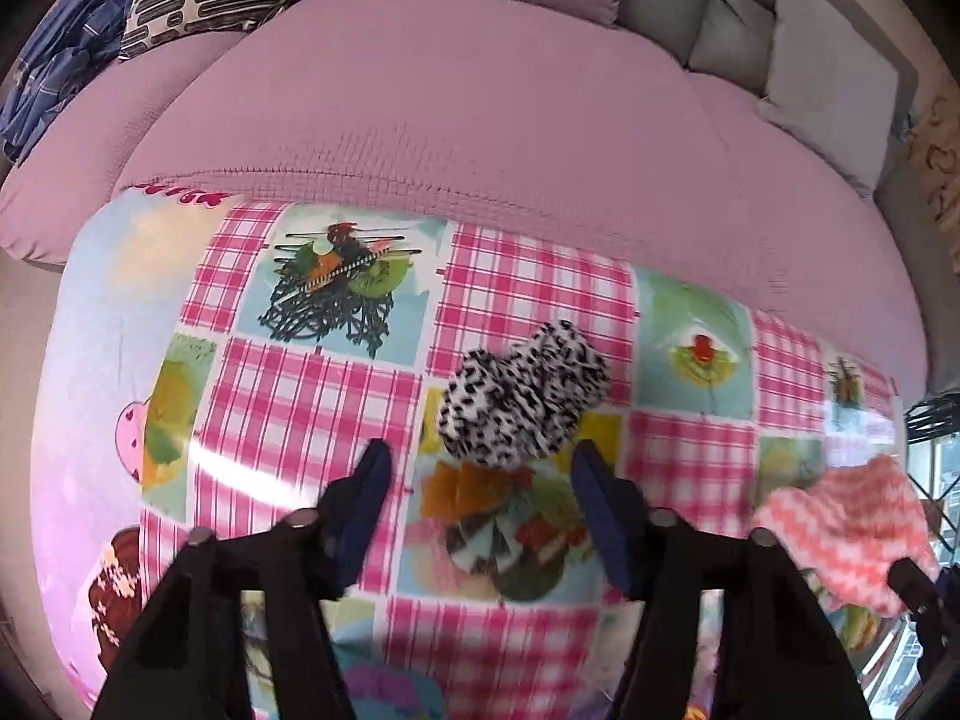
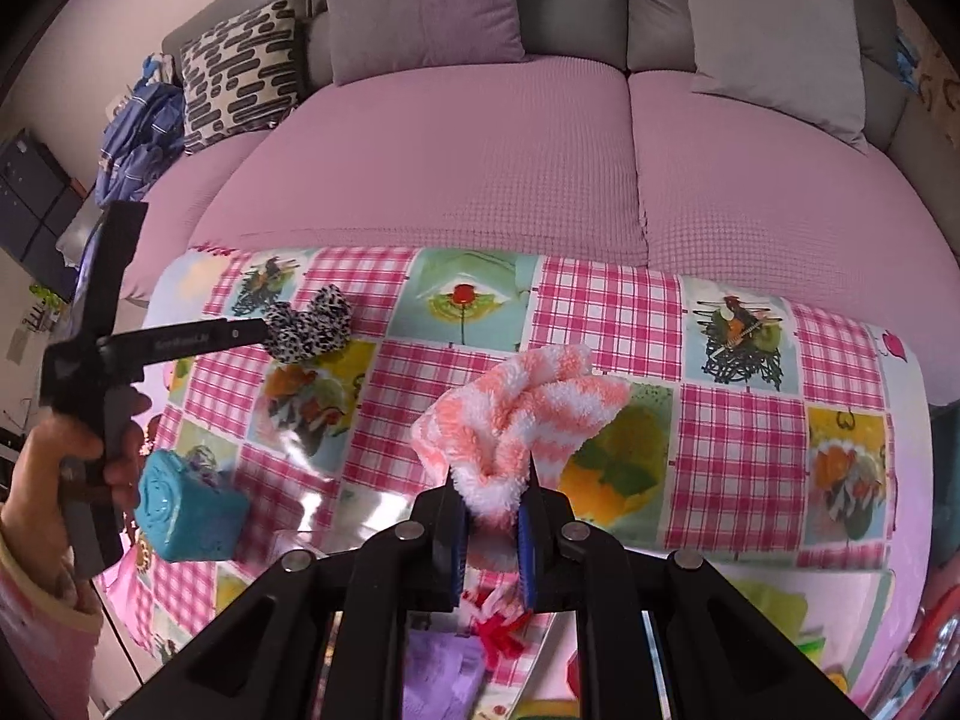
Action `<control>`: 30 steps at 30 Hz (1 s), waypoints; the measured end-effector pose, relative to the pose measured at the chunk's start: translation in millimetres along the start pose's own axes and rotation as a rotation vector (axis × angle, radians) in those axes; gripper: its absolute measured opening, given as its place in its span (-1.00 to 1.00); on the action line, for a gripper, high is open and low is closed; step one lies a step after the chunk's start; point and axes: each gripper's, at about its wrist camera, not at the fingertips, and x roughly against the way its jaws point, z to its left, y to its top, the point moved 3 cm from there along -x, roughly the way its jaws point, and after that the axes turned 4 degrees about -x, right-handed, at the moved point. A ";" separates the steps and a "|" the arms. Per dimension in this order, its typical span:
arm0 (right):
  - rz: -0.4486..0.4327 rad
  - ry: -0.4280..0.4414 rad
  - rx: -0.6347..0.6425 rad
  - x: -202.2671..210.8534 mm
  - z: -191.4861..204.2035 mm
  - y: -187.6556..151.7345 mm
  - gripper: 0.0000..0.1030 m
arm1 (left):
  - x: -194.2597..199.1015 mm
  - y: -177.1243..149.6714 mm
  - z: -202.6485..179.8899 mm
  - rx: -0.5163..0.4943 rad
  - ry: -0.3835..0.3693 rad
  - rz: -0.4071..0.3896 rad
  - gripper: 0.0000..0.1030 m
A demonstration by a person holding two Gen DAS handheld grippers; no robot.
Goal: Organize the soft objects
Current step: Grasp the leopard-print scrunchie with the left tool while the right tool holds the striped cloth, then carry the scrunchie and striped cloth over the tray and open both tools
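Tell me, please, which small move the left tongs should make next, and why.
Probably lower the left tongs a little further over the fuzzy black-and-white spotted sock, then close. Their jaws stand open, nothing between them; the sock lies just beyond the tips on the pink checked tablecloth.

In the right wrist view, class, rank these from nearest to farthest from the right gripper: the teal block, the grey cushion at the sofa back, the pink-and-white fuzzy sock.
1. Pink-and-white fuzzy sock: clamped in the right gripper.
2. Teal block: left, on the checked cloth.
3. Grey cushion: far back, on the sofa.
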 end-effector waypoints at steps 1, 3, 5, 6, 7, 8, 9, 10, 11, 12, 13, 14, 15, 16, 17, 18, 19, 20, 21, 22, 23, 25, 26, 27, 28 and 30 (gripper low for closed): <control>0.001 0.002 0.000 -2.5 -2.0 0.9 -0.73 | -5.2 2.3 0.2 -0.001 0.007 0.008 0.12; -0.002 0.009 -0.001 -7.0 -5.5 2.9 -0.73 | -14.6 6.6 1.7 0.007 0.006 0.014 0.09; -0.002 0.016 0.004 -11.5 -7.5 4.4 -0.73 | -23.3 10.5 3.1 0.013 0.009 0.024 0.06; -0.002 0.016 0.009 -14.1 -8.2 4.9 -0.73 | -26.6 12.2 3.6 0.012 0.017 0.027 0.02; -0.001 0.016 0.012 -15.5 -8.2 4.9 -0.73 | -29.8 14.4 3.7 0.011 0.020 0.029 -0.02; -0.001 0.017 0.015 -17.2 -8.3 4.9 -0.73 | -32.6 16.3 3.8 0.012 0.021 0.030 -0.04; 0.000 0.018 0.018 -19.4 -8.5 4.9 -0.73 | -35.3 18.3 3.6 0.012 0.021 0.031 -0.05; 0.002 0.020 0.019 -20.9 -8.4 5.0 -0.73 | -37.6 19.6 3.6 0.009 0.024 0.034 -0.11; 0.002 0.022 0.019 -22.5 -8.5 4.6 -0.73 | -40.1 20.9 3.7 0.005 0.026 0.038 -0.21; 0.004 0.025 0.019 -24.1 -8.9 4.4 -0.73 | -42.1 21.8 3.6 0.003 0.023 0.039 -0.28; 0.005 0.027 0.019 -25.6 -9.2 4.1 -0.73 | -43.9 22.6 3.5 0.001 0.021 0.041 -0.42; 0.008 0.028 0.017 -27.2 -9.4 3.7 -0.73 | -44.9 23.1 3.6 0.001 0.018 0.040 -0.56; 0.011 0.027 0.017 -28.2 -9.2 3.2 -0.73 | -45.4 23.2 3.4 0.002 0.017 0.039 -0.60; 0.013 0.027 0.017 -28.9 -9.2 2.9 -0.73 | -44.6 23.1 3.7 0.001 0.016 0.037 -0.65; 0.014 0.027 0.017 -28.8 -8.9 2.8 -0.73 | -43.5 22.9 3.6 -0.002 0.016 0.035 -0.70; 0.014 0.027 0.017 -28.4 -8.7 2.6 -0.73 | -42.0 22.4 3.4 -0.007 0.020 0.036 -0.72; 0.013 0.028 0.017 -27.1 -8.4 2.4 -0.73 | -39.9 20.4 2.5 -0.010 0.026 0.038 -0.73; 0.011 0.029 0.016 -24.9 -7.9 2.3 -0.73 | -37.4 19.3 2.2 -0.009 0.022 0.038 -0.75; 0.011 0.029 0.016 -23.1 -7.7 2.1 -0.73 | -33.9 17.5 1.6 -0.007 0.016 0.036 -0.75; 0.010 0.029 0.016 -20.2 -7.2 1.3 -0.73 | -30.5 15.7 0.7 -0.007 0.014 0.033 -0.76; 0.009 0.028 0.016 -17.2 -7.1 0.5 -0.73 | -25.3 13.4 -0.2 -0.010 0.014 0.030 -0.76; 0.002 0.023 0.018 -8.2 -6.1 -2.5 -0.73 | -13.8 8.1 -3.6 -0.016 0.005 0.018 -0.76; -0.001 0.020 0.019 -3.1 -5.5 -4.4 -0.73 | -6.7 5.3 -5.9 -0.022 0.001 0.011 -0.76; -0.005 0.016 0.019 3.7 -5.4 -7.1 -0.73 | 0.2 2.6 -8.1 -0.026 -0.002 0.003 -0.76; -0.007 0.014 0.018 8.8 -5.4 -9.4 -0.73 | 8.1 -0.3 -11.3 -0.028 -0.010 -0.007 -0.76; -0.010 0.011 0.018 20.2 -5.7 -15.4 -0.73 | 28.5 -10.4 -20.9 -0.044 -0.034 -0.023 -0.76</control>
